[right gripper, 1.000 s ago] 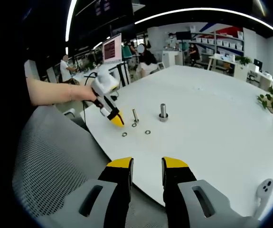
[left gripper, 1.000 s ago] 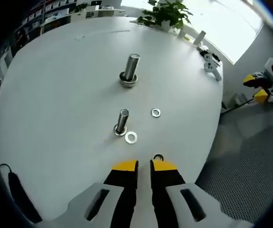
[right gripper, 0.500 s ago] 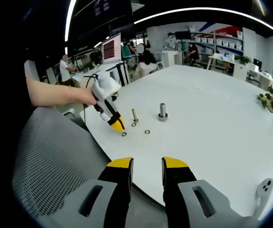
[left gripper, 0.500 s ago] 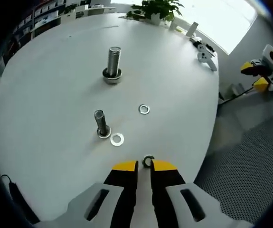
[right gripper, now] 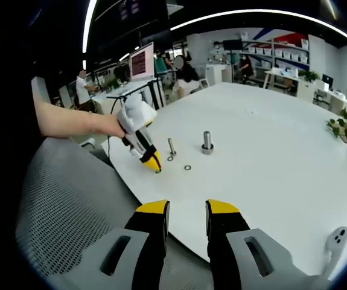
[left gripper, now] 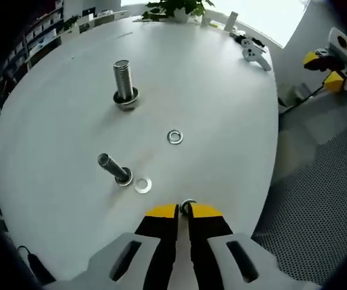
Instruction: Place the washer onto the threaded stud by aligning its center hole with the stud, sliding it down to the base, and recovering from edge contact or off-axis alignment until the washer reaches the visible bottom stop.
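On the white round table [left gripper: 221, 90] a small threaded stud [left gripper: 114, 169] stands with a washer at its base, and a loose washer [left gripper: 142, 185] lies beside it. Farther off lies another washer [left gripper: 174, 137], and beyond it rises a large stud [left gripper: 123, 81]. My left gripper [left gripper: 183, 211] is low at the table's near edge, its yellow tips shut on a third washer [left gripper: 187, 206] that peeks out above them. In the right gripper view a hand holds this left gripper [right gripper: 155, 164], tips down on the table by the small stud [right gripper: 171, 147]. My right gripper [right gripper: 187, 208] hangs open off the table.
A white tool [left gripper: 254, 51] and a potted plant [left gripper: 170, 9] sit at the far rim. A grey mesh chair [right gripper: 64, 199] stands beside the table's edge below my right gripper. People and desks fill the background.
My left gripper has moved down and forward onto the washer at the table's edge, and its jaws have narrowed around it. The right gripper has stayed still.
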`<state>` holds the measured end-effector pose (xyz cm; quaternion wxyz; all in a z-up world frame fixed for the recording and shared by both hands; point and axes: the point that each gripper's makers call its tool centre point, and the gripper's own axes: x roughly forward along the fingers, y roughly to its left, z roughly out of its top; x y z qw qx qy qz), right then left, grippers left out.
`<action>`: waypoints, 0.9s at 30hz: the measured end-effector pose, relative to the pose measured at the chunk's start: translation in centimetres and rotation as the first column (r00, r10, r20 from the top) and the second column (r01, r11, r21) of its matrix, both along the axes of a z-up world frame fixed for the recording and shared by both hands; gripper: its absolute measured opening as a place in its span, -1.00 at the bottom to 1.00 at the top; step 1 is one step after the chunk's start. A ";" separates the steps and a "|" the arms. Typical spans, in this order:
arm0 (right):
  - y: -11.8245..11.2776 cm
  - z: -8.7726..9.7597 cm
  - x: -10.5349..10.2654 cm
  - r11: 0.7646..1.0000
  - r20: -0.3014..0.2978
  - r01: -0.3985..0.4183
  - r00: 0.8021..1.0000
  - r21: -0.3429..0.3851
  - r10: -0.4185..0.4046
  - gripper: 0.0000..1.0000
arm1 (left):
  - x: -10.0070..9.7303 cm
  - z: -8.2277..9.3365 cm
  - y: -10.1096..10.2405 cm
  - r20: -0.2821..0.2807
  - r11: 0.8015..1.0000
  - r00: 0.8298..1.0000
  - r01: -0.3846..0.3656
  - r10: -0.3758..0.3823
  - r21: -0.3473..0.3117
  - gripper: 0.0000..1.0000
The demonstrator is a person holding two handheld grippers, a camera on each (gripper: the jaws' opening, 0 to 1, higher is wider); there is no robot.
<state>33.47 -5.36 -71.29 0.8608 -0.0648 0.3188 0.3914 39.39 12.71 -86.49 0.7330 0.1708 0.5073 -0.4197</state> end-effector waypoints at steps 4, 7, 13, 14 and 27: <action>0.0 -0.1 0.0 1.000 -0.002 -0.002 1.000 -0.001 0.002 -0.48 | 0.0 0.0 0.0 0.024 0.998 0.999 0.046 -0.047 0.040 -0.95; 0.0 -0.1 0.0 1.000 -0.002 -0.003 1.000 0.000 0.003 -0.48 | 0.0 0.0 0.1 0.064 0.989 0.989 0.125 -0.131 0.084 -0.94; 0.0 0.0 0.0 1.000 0.000 0.000 1.000 0.002 0.000 -0.48 | -0.1 0.0 0.0 0.126 0.954 0.955 0.248 -0.270 0.168 -0.96; 0.0 0.0 0.0 1.000 0.001 0.001 1.000 0.003 -0.001 -0.48 | -0.2 0.0 0.0 0.123 0.954 0.956 0.245 -0.267 0.172 -0.97; -0.1 0.2 0.2 1.000 0.012 0.011 1.000 0.010 -0.011 -0.48 | 0.0 0.1 0.1 0.109 0.958 0.967 0.208 -0.232 0.196 -1.00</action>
